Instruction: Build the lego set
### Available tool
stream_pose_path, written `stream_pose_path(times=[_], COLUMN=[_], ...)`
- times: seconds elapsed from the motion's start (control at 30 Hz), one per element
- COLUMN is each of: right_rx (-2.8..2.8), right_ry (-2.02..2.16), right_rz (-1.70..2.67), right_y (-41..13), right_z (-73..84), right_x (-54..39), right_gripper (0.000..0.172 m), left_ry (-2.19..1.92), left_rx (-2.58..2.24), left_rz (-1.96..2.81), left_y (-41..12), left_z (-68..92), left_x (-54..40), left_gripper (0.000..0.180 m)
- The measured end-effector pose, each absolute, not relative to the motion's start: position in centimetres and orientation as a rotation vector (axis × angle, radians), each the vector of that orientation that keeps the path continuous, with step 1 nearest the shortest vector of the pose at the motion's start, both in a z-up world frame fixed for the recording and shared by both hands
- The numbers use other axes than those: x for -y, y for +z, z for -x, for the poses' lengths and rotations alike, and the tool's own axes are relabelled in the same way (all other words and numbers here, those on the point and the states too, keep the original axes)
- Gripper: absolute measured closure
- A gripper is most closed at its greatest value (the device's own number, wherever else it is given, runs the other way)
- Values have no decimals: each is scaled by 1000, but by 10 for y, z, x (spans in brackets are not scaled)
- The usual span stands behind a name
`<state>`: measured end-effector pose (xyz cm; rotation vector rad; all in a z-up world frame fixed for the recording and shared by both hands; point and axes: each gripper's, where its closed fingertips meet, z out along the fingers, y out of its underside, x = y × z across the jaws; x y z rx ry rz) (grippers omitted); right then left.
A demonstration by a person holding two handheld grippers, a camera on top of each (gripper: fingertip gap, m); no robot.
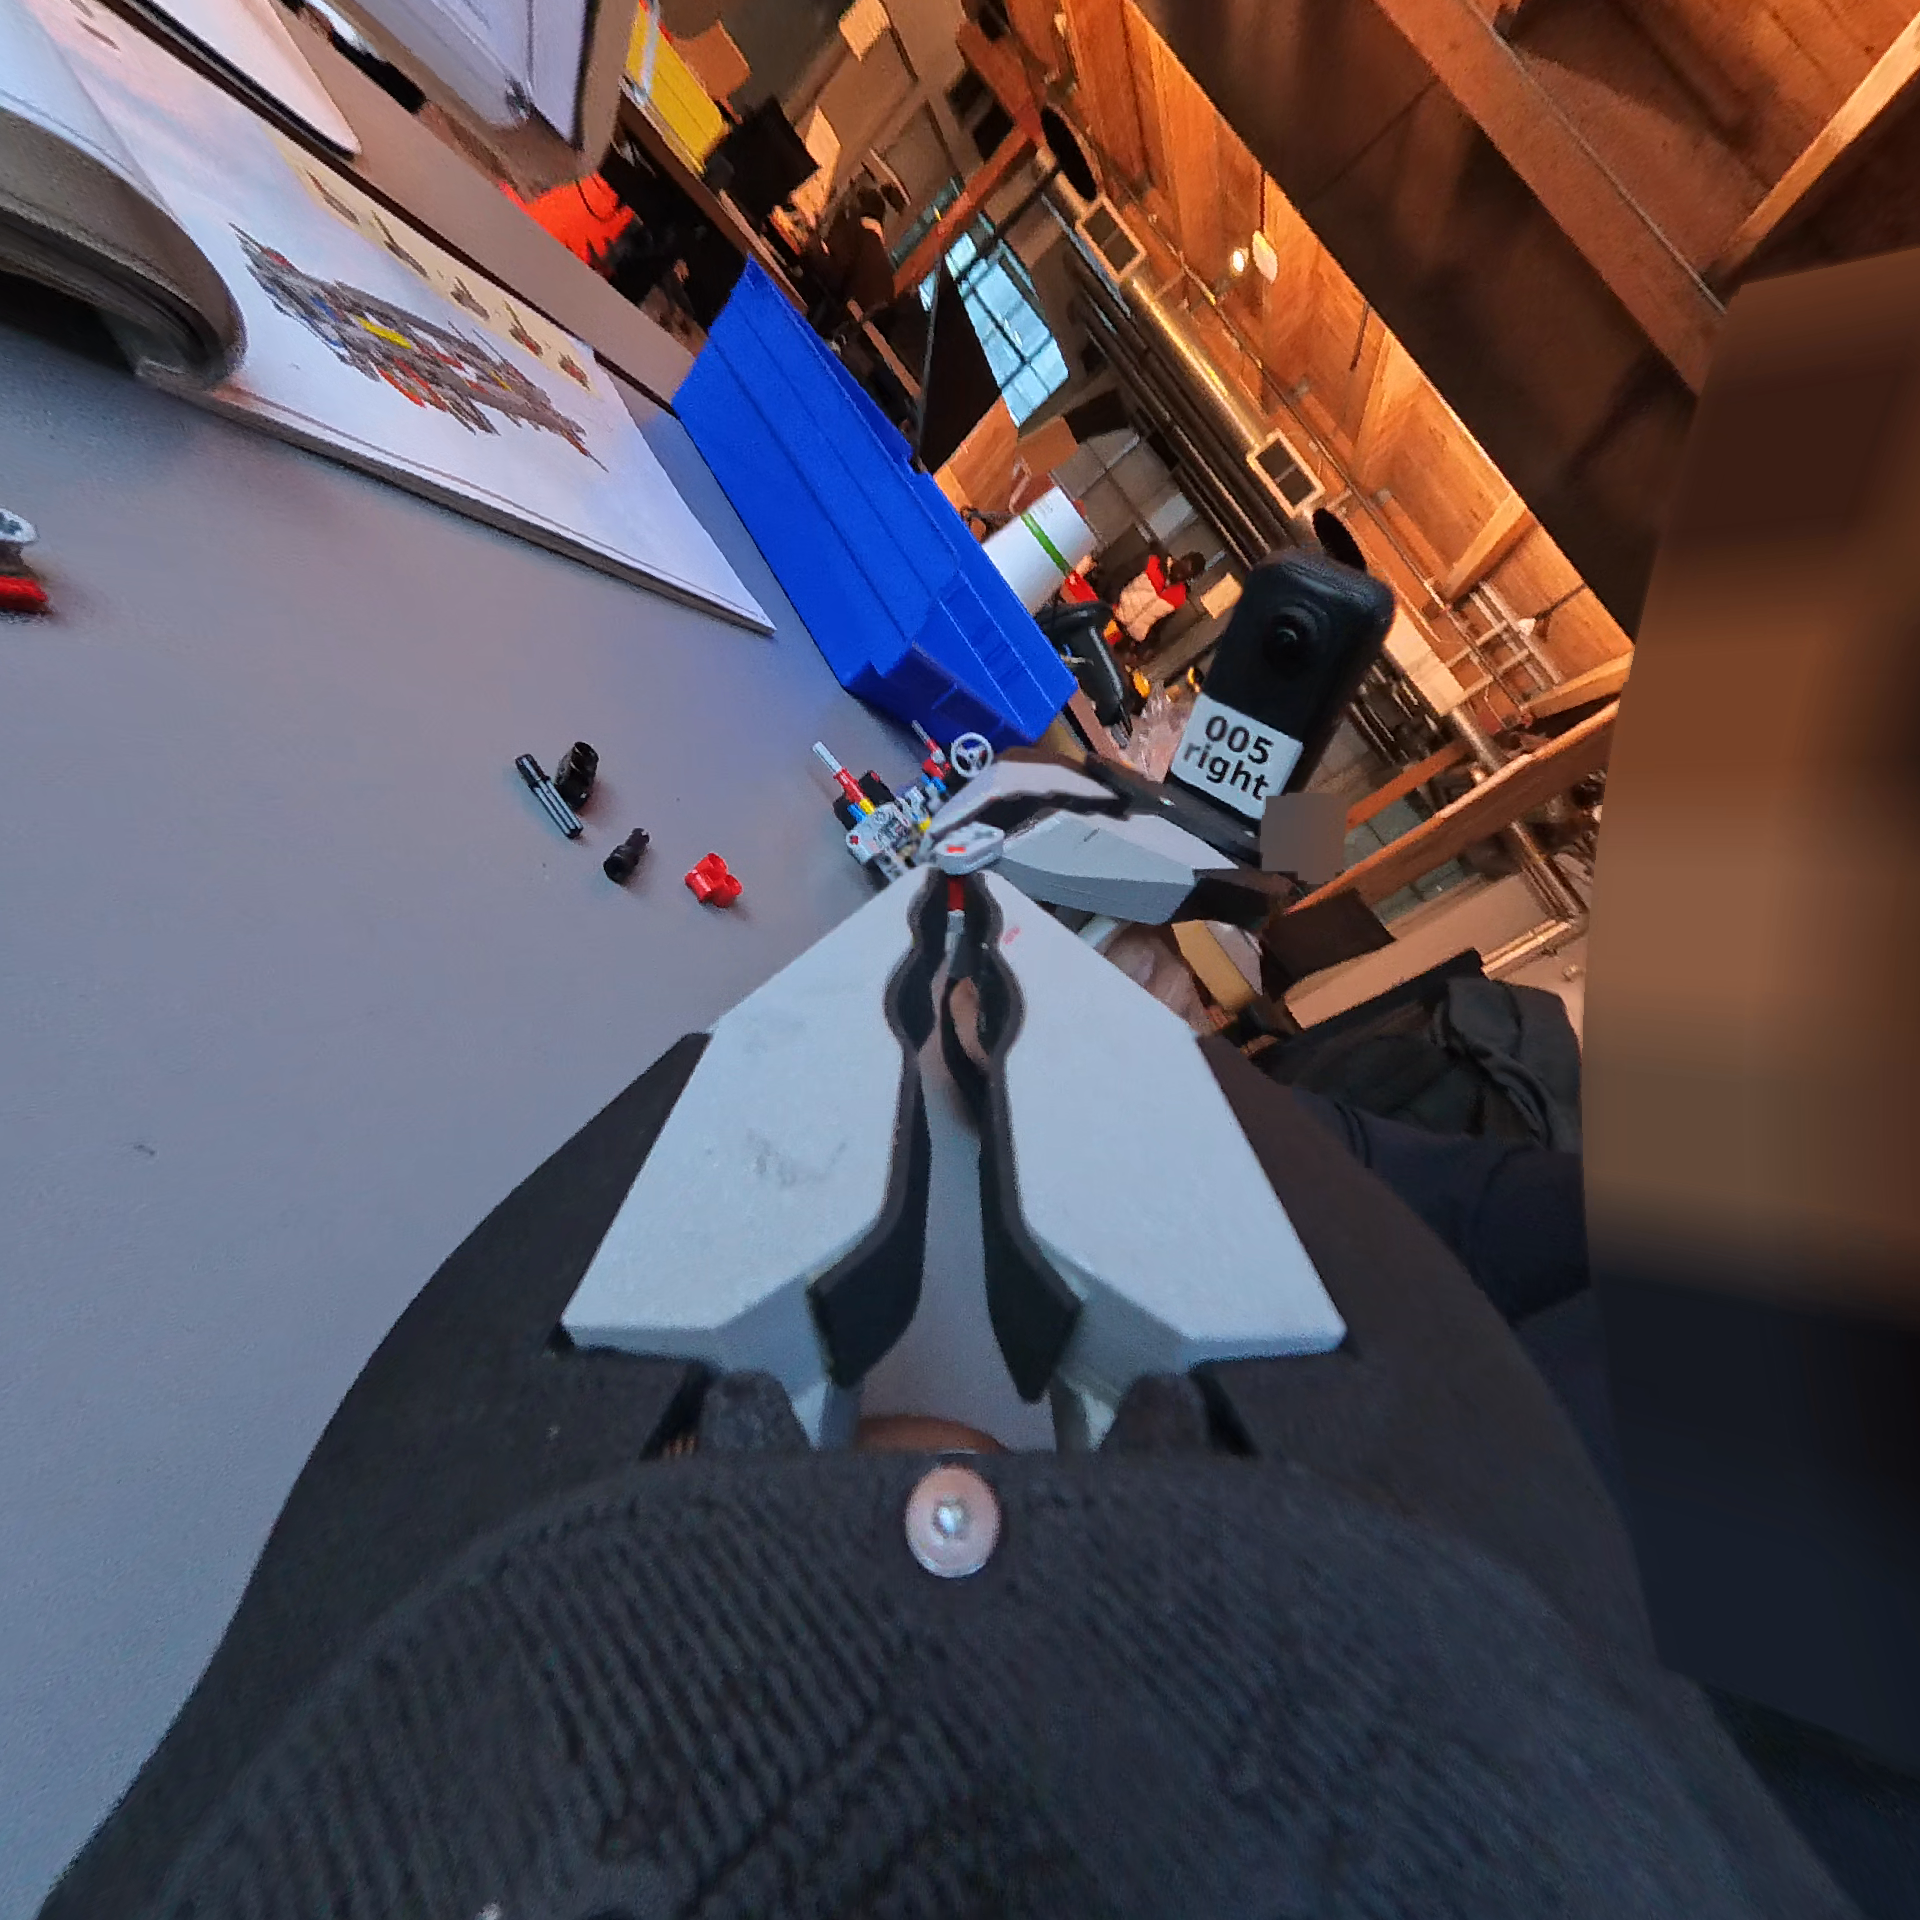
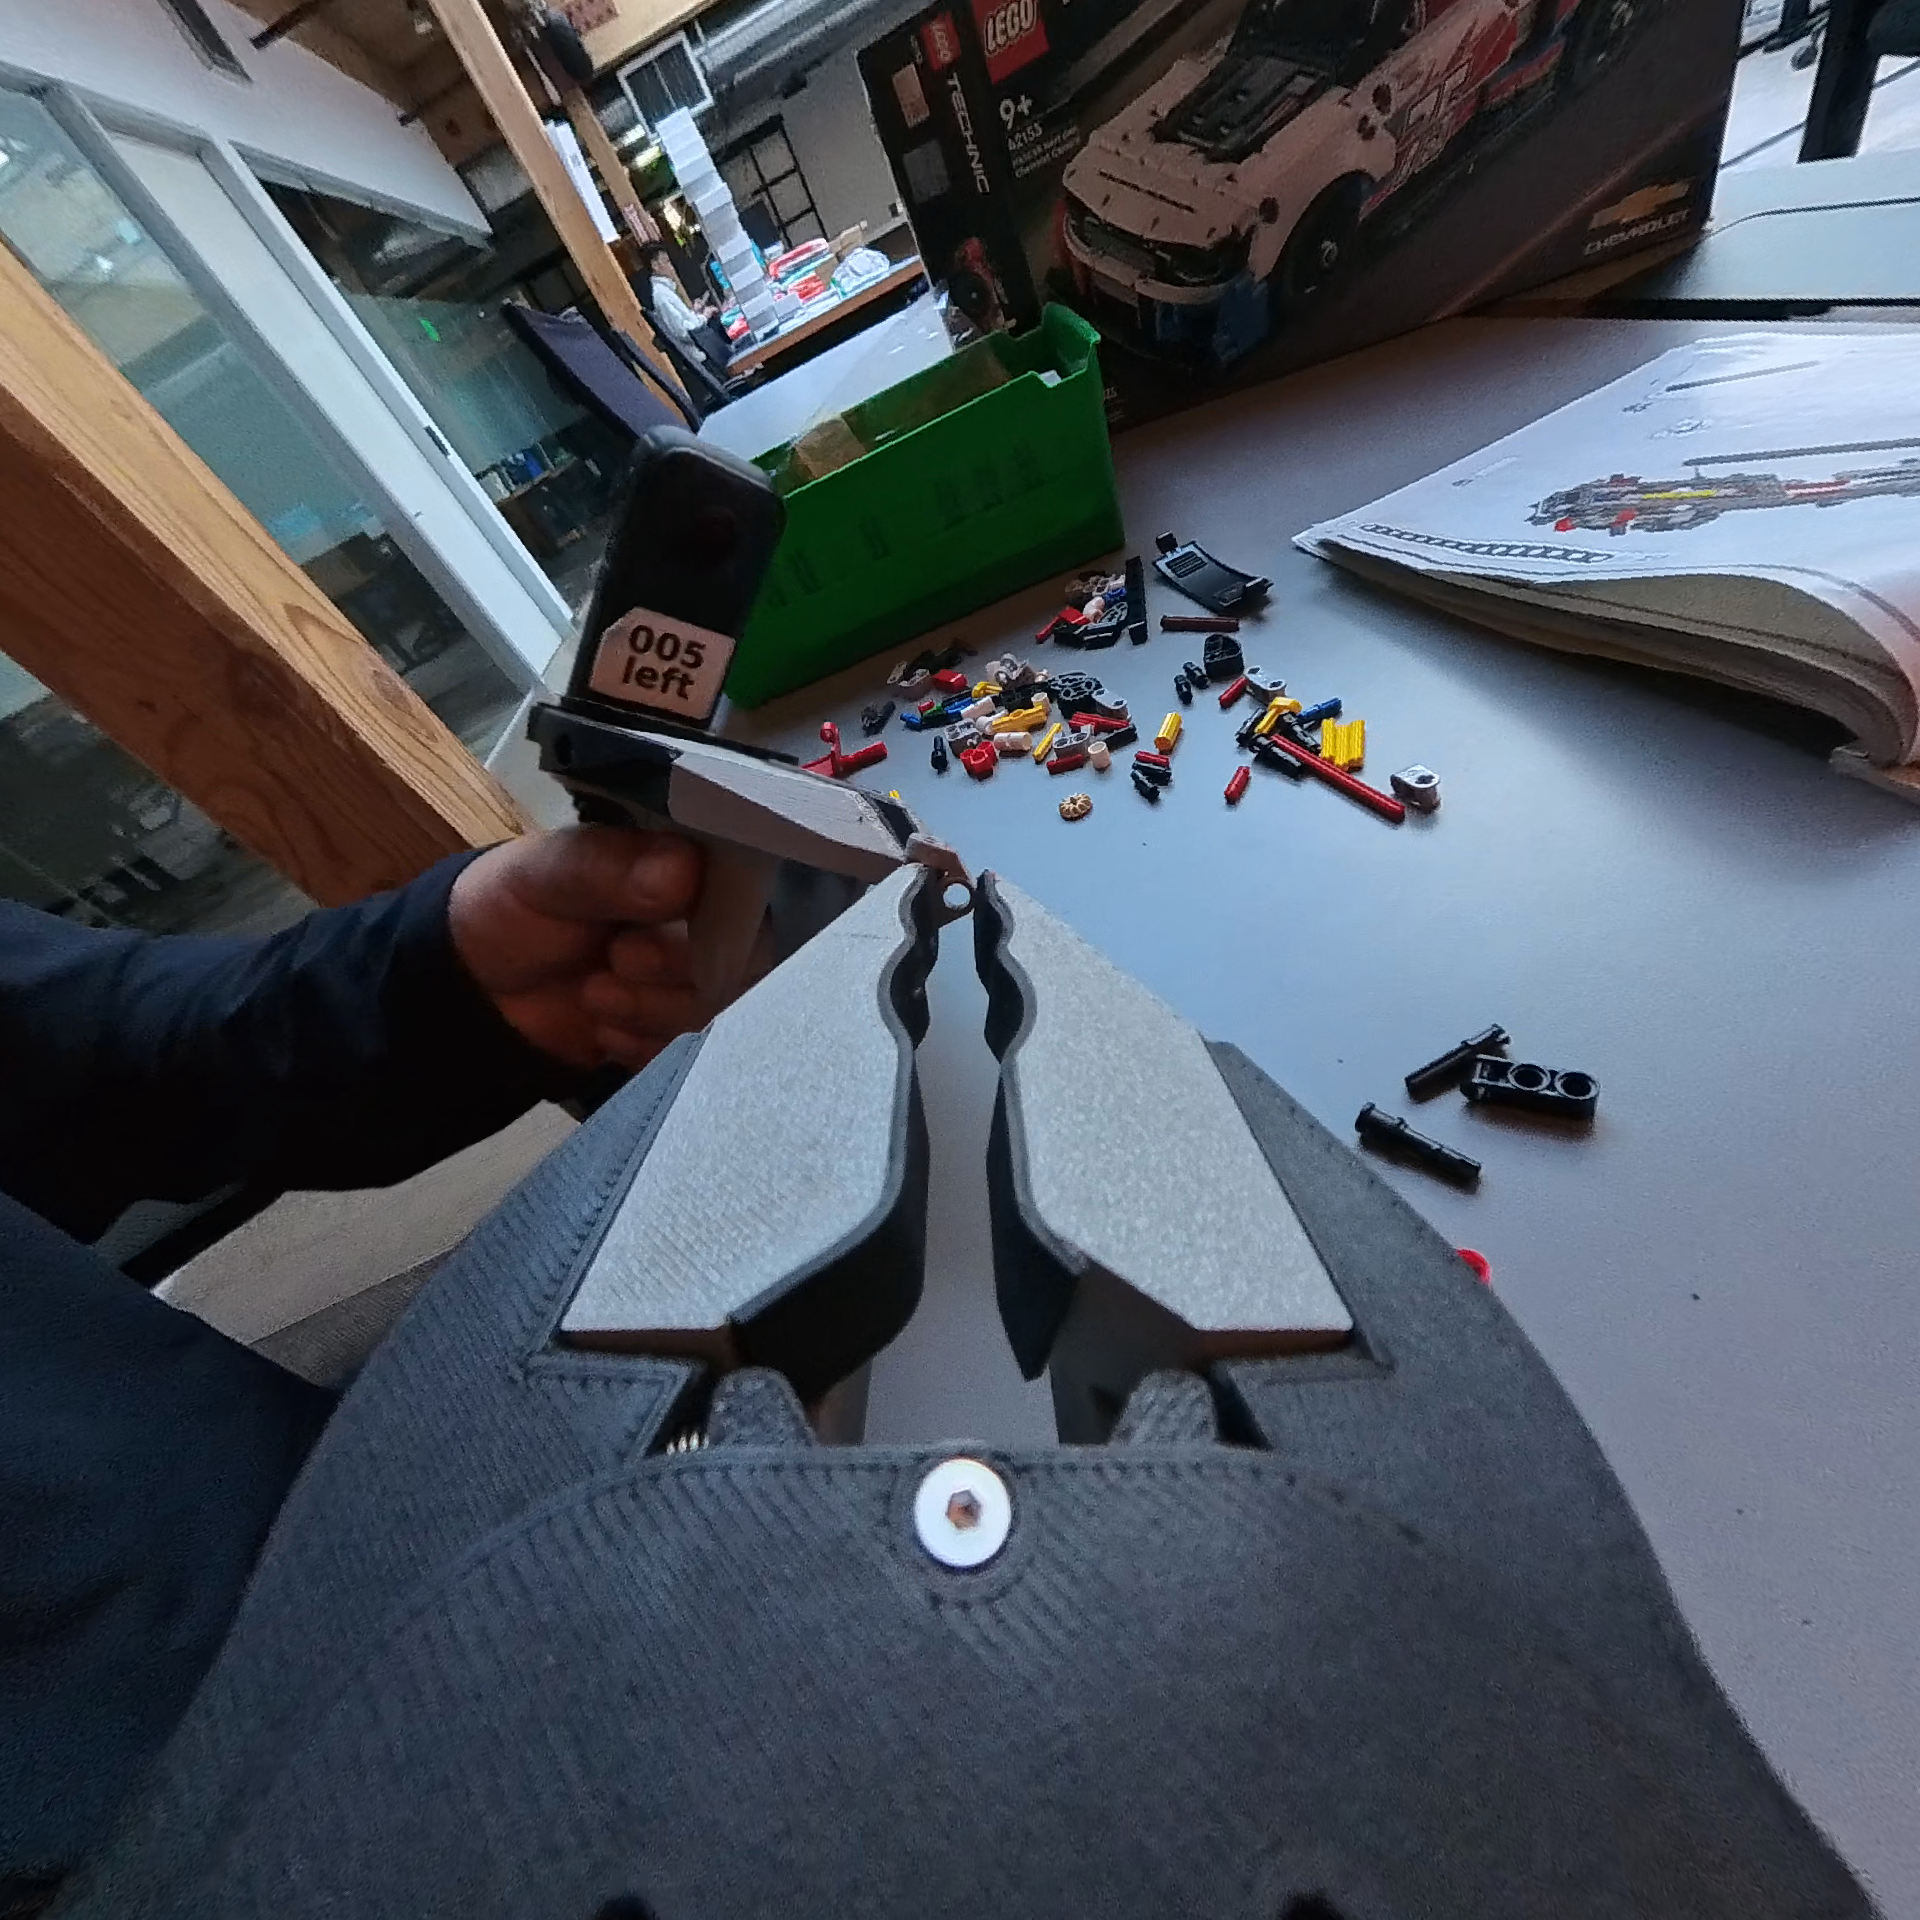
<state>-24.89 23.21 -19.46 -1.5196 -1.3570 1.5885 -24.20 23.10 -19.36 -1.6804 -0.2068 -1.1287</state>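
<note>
The left tongs (image 1: 952,885) are clenched on a small red-and-grey pin (image 1: 954,906). The right tongs (image 2: 956,896) pinch a grey holed piece (image 2: 940,902) at their very tips. Both parts meet in the air above the near side of the table (image 1: 312,987). Both holds look shallow, so squeezing steadily and keeping the 2 parts in line seems wise. A small built assembly (image 1: 883,821) sits just beyond the tips, and a red connector (image 1: 713,879) and black pins (image 1: 566,790) lie near. The blue bin (image 1: 852,520) and booklet (image 1: 468,416) stand well apart. Bare table lies to the left.
</note>
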Motion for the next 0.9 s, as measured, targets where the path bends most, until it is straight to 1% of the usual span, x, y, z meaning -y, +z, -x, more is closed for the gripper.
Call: stream_pose_path(times=[0.37,0.53,0.6,0.67,0.9], right_rx=[1372,1371,1365,1357,1360], right_ry=[1582,1611,1622,1635,1633], right_rz=[1559,1488,1497,1505,1502], right_y=[-205,-194,-195,-195,-195], right_z=[254,254,254,254,254], right_x=[-230,-226,-227,-228,-228], right_gripper=[168,168,168,168,168], left_ry=[-1019,-1068,-1113,-1139,-1161], left_rx=[-32,2,38,73,147], left_rz=[1941,1812,1772,1739,1687], left_y=[-205,-192,-191,-191,-192], left_z=[247,248,245,245,249], left_x=[-228,-225,-224,-225,-227], left_gripper=[178,177,171,170,179])
